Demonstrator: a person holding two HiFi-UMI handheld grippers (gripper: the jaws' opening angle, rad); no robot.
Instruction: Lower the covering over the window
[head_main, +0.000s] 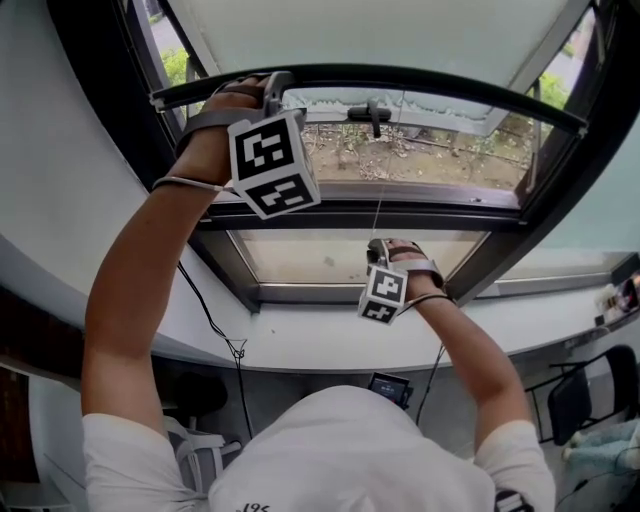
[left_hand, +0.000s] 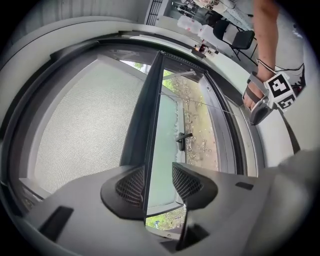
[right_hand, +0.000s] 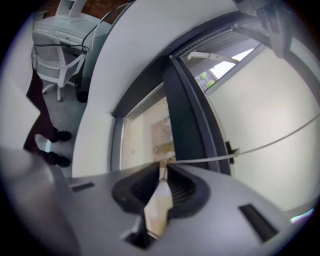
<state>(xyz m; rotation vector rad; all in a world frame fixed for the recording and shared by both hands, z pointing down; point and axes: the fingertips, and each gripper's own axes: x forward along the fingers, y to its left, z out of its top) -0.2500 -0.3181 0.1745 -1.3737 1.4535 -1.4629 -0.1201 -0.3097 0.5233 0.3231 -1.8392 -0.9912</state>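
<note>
Pull-down in progress. Right gripper (right_hand: 162, 177) clenched on cord (right_hand: 270, 142). Left gripper (left_hand: 159, 182) jaws released, straddling the blind's (left_hand: 85, 120) bar (left_hand: 145, 140) near the window's top edge. Next, probably: clamp bar, draw down evenly.

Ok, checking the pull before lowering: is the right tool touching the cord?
Touching: the right gripper view shows the right tool closed on the cord at its tips.

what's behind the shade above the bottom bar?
Only even pale light comes through the shade; its mesh hides glass and outdoors. Below the bottom bar, uncovered: the window handle and littered ground outside.
</note>
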